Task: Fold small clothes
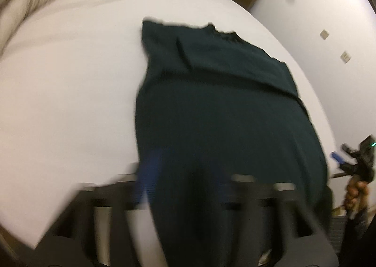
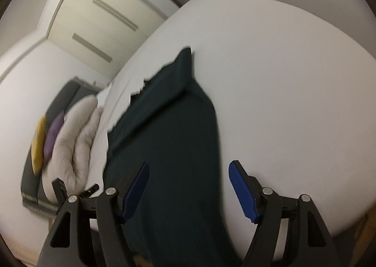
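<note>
Lying along the bed's near edge, the dark green garment passes between the right gripper's spread, empty fingers. Blur hides the left gripper's fingers; grip unclear.

It was a home bedroom: a wide bed under a smooth white sheet, a bunched pale duvet with yellow and purple cushions at far left, and cream wardrobe doors beyond.
</note>
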The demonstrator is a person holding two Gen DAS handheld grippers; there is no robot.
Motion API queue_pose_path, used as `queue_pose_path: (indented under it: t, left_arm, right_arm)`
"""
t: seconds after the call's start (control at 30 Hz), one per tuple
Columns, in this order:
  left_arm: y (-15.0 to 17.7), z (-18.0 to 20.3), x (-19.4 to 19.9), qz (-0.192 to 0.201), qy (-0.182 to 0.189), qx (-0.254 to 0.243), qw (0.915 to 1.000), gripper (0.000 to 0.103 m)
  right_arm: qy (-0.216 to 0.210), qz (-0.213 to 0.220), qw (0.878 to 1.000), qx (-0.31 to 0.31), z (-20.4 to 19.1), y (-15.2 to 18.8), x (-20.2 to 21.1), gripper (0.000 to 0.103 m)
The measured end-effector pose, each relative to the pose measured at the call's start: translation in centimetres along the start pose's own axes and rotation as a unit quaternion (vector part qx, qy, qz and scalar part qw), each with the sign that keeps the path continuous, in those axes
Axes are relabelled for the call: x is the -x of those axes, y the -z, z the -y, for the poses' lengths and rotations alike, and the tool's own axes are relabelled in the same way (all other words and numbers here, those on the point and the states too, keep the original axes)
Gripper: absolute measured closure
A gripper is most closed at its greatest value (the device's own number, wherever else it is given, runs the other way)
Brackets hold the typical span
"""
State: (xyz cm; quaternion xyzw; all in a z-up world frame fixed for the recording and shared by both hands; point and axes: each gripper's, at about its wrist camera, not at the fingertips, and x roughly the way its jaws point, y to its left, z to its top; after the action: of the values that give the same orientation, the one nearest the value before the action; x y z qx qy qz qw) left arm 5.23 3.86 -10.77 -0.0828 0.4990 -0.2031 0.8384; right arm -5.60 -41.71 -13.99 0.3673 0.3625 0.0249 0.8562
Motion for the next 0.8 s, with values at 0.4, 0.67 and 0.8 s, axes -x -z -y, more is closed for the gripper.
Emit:
queue_pose_path:
  t: [0.4, 0.67, 0.8]
  left_arm:
    - [10.1, -2.8, 3.4, -0.017, 0.081, 0.141, 0.9865, 0.021]
    - [10.8, -2.7, 2.3, -0.03, 0.088, 0.134, 0.9866, 0.023]
    - [10.1, -2.3, 0.8, -0.041, 0.095, 0.124, 0.9869, 0.023]
  right_arm:
    - [-0.001, -0.064, 0.998, -0.016, 3.0, 5.5, 0.4, 0.03]
    - [-0.015, -0.094, 0.995, -0.001, 3.2, 6.0, -0.2, 0.031]
    - [-0.023, -0.111, 0.994, 0.004, 3.3, 6.2, -0.3, 0.036]
